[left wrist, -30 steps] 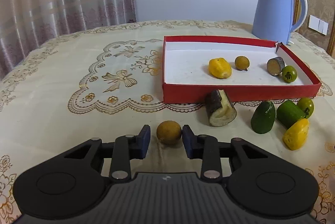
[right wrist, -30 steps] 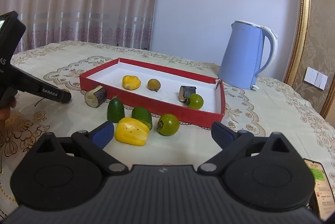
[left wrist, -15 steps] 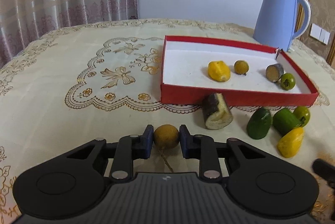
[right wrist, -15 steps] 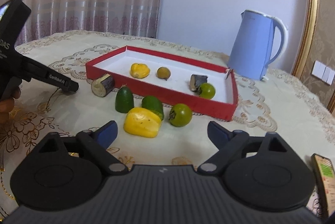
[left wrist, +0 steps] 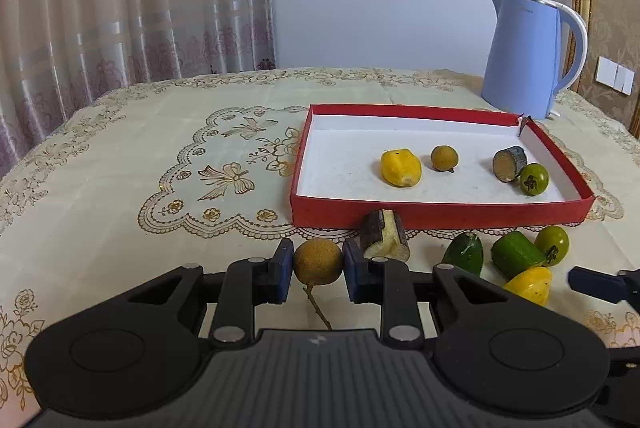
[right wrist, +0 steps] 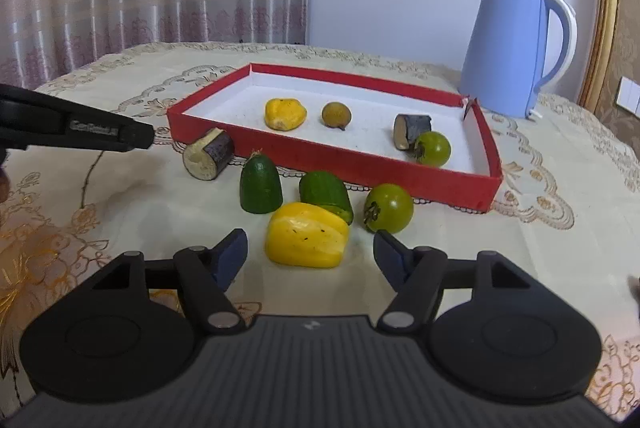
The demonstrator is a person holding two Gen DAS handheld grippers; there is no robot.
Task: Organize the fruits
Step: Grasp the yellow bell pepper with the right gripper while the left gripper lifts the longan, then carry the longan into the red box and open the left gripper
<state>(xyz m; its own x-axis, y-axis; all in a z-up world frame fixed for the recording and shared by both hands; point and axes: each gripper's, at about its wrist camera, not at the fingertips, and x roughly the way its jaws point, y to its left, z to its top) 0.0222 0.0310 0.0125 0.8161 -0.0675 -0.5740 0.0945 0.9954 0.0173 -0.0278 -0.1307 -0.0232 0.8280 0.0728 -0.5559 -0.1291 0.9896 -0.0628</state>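
Left wrist view: our left gripper (left wrist: 318, 266) has its fingers pinching the small round brown longan-like fruit (left wrist: 318, 261), 1 pad on each side, thin stem hanging under it. Fruit looks just clear of the cream embroidered counter (left wrist: 120, 188), though we can't confirm the gap. It sits just short of the near wall of the shallow red cardboard tray with white floor (left wrist: 440, 218), so a short carry over that wall should drop it in. Tray already holds 4 pieces: yellow lumpy fruit (left wrist: 401, 168), second brown round fruit (left wrist: 444, 158), dark-skinned cut cylinder (left wrist: 509, 163), green tomato-like fruit (left wrist: 534, 179). They're strung along the floor's middle, leaving the left part free.

Right wrist view: our right gripper (right wrist: 310, 254) has been closing its fingers around the loose yellow lumpy piece (right wrist: 307, 235); the piece is between them, but gaps show on both sides, so no grip yet. Beside it outside the tray: 2 dark green cut pieces (right wrist: 261, 185) (right wrist: 326, 194), a green round tomato-like fruit (right wrist: 389, 208) and a dark-skinned pale-cored cut chunk (right wrist: 208, 154) near the tray wall. Pale blue electric kettle (right wrist: 516, 52) stands behind the tray, out of our way.
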